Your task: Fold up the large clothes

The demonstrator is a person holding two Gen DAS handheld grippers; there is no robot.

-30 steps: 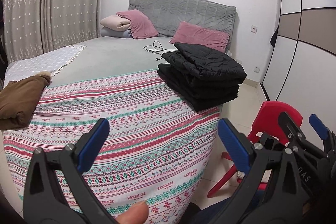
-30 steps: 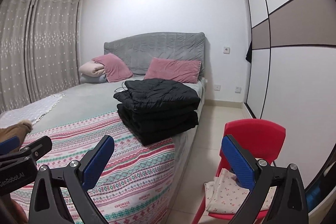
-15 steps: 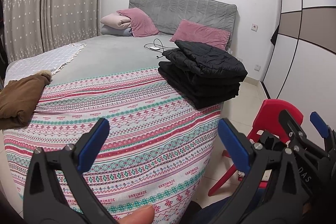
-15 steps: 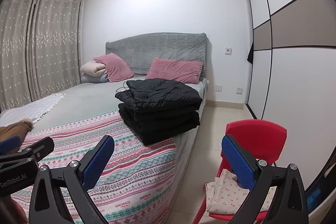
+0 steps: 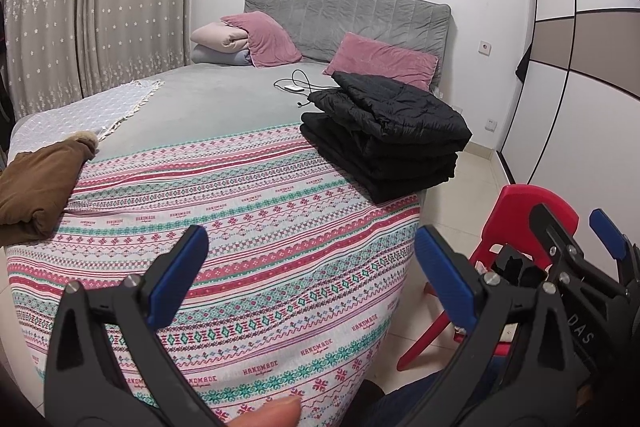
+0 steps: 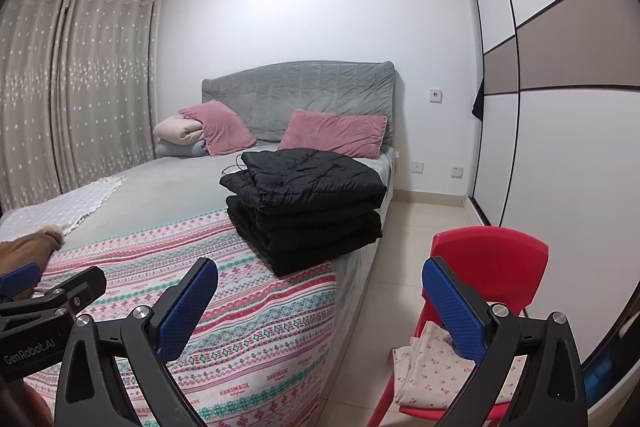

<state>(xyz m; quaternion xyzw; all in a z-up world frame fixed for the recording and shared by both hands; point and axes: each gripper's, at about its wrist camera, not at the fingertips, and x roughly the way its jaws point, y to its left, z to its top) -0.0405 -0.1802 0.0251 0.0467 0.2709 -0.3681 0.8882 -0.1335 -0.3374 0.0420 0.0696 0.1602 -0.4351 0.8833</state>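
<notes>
Left wrist view: left gripper (image 5: 308, 259) and right gripper (image 6: 320, 297) both spread, empty; ahead, the folded black jacket (image 5: 384, 131) overhangs the bed (image 5: 208, 107) edge and may slide off if nudged.

Matt black quilted jacket (image 5: 384, 131); glossy red plastic chair (image 6: 488, 259).
</notes>
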